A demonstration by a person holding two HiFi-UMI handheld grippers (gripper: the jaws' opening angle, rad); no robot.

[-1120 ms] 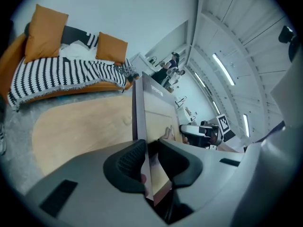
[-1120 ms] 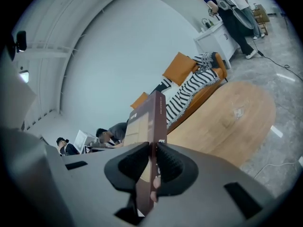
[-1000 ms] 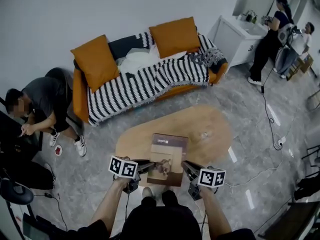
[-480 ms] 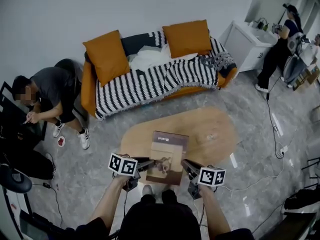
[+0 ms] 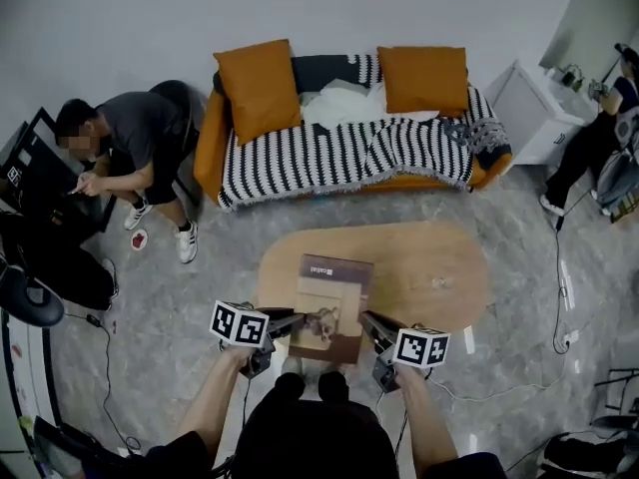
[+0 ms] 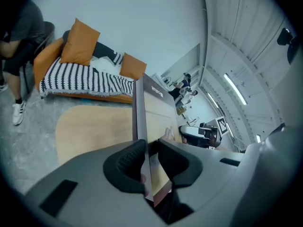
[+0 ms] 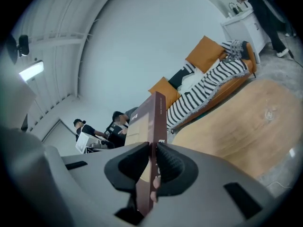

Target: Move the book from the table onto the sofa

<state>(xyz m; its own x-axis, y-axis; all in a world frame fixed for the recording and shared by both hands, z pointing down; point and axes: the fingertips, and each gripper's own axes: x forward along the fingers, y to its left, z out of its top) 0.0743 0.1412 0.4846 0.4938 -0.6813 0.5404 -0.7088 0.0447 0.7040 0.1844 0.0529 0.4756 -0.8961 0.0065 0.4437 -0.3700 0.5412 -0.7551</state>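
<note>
Between both pairs of pads sits the book (image 5: 331, 302): the left gripper (image 5: 288, 320) clamps its left edge and the right gripper (image 5: 367, 319) its right, jaws partly closed on the cover, over the near end of the oval table (image 5: 439, 267). Since a second ago the grip is unchanged, but the sofa (image 5: 209, 153) has swung from 11 o'clock to 12 o'clock. The table's far half lies between book and sofa, and a seated person (image 5: 135, 133) is at 10 o'clock.
</note>
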